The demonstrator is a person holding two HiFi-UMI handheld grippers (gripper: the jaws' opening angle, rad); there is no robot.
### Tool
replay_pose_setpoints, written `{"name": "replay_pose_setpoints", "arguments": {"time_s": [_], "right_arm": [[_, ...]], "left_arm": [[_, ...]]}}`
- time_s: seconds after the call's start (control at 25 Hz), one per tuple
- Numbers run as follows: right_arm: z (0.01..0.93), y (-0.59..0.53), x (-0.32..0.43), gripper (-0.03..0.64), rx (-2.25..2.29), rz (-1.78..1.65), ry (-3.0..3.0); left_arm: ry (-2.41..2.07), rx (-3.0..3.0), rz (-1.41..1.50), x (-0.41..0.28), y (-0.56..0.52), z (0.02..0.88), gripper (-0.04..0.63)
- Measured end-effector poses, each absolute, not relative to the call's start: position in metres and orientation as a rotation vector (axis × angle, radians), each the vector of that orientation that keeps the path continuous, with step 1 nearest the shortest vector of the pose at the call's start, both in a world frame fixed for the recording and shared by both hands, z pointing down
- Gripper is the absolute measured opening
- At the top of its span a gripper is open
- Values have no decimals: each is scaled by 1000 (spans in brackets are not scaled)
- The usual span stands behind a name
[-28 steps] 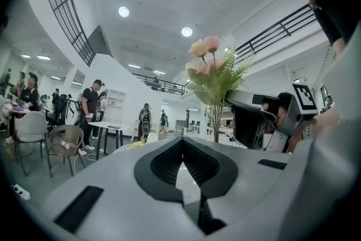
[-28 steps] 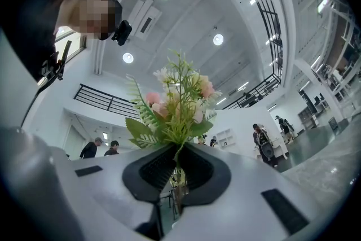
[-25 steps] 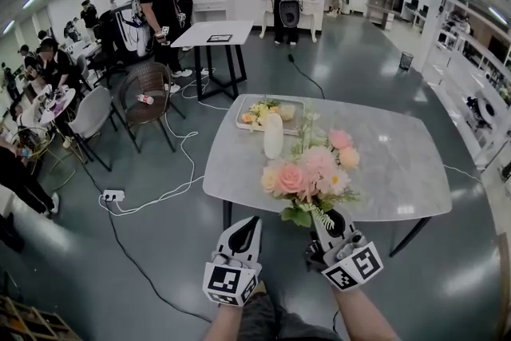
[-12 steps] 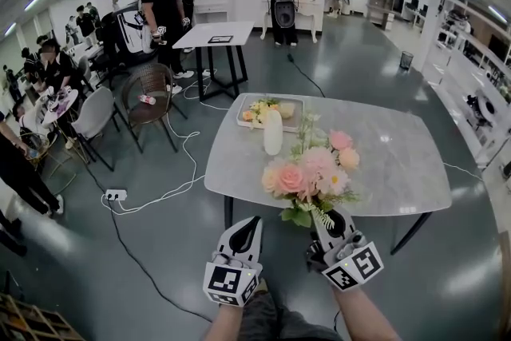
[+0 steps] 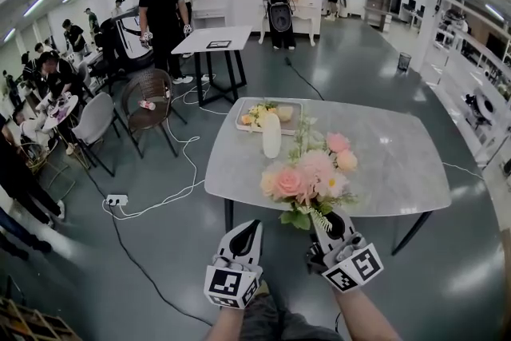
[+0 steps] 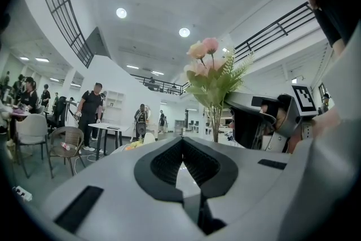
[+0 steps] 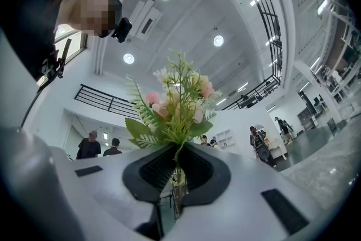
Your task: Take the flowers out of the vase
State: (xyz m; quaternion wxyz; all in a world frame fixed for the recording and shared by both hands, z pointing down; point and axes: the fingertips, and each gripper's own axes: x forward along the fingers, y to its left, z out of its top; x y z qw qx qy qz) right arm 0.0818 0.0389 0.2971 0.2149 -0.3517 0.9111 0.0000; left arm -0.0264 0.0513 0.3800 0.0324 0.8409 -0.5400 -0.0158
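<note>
Busy open hall, people standing at upper left of the head view, grey floor with a white cable (image 5: 172,172) running across it. Grey marble table (image 5: 399,164) sits mid-frame. White vase (image 5: 272,136) stands upright on it, empty as far as I can see, with a tray (image 5: 299,109) just behind it that has some loose blooms in it.

Pink bouquet (image 5: 307,176) is already out of the vase. My right gripper (image 5: 326,213) has its jaws clamped on the stems (image 7: 178,180), low centre of the right gripper view, with the blooms fanning up above them. The bunch hangs over the near edge of the table, well apart from the vase. My left gripper (image 5: 248,227) is lower centre-left of the head view, jaws pressed together on nothing.

My read: extraction is done and what's left is placing. To do it well:
- hold the clamp firm, since the stems are thin and could slip
- carry the bunch over the table, not the floor
- approach the tray from the right side of the frame so the leaves don't brush the vase and tip it
- lower until the stems rest flat, then open
- leave the left gripper out of the way
</note>
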Motion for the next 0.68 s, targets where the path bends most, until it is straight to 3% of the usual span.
{"name": "replay_pose_setpoints", "arguments": {"time_s": [0.68], "right_arm": [[294, 35, 72, 40, -966, 1, 2519]], "left_arm": [[-1678, 2584, -49, -38, 48, 379, 14]]}}
